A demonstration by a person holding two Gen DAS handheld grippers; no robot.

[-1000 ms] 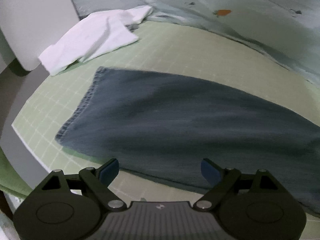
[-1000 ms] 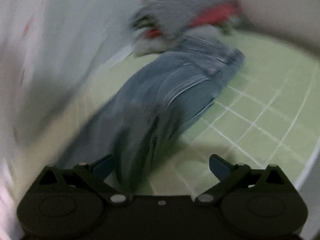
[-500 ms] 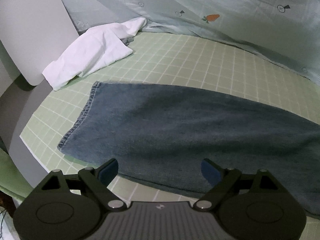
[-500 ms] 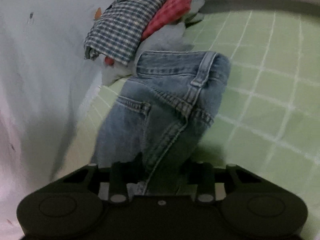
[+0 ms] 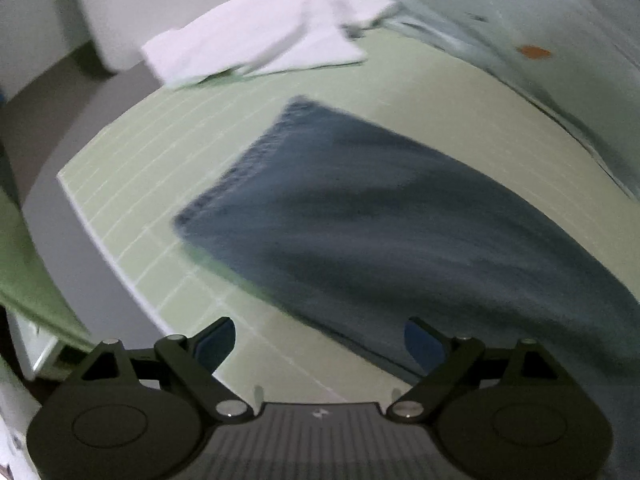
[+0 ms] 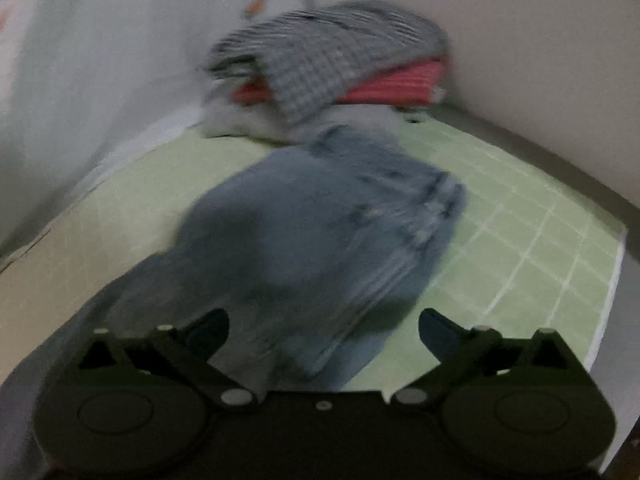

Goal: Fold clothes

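While both frames are smeared by motion, the layout on the pale green gridded mat (image 5: 420, 92) is still readable. The left gripper (image 5: 320, 340) hangs over the near edge of the mat with its blue-padded fingers spread wide and nothing between them; just beyond its tips lies the dark leg end of the jeans (image 5: 380, 220), spread flat with its hem toward the mat's left corner. A crumpled white garment (image 5: 256, 36) sits at the far left of the mat, well apart from the denim, and a pale sheet printed with a small orange carrot (image 5: 534, 52) rises along the far side. The right gripper (image 6: 324, 330) is opening, its jaws now far apart; the waistband end of the jeans (image 6: 320, 232) lies bunched on the mat ahead of it and runs down between the fingers, though the pads do not press on the cloth. Behind the denim, against the wall, a blue-checked shirt (image 6: 328, 56) is piled on top of a red striped garment (image 6: 396, 86), close to the waistband.
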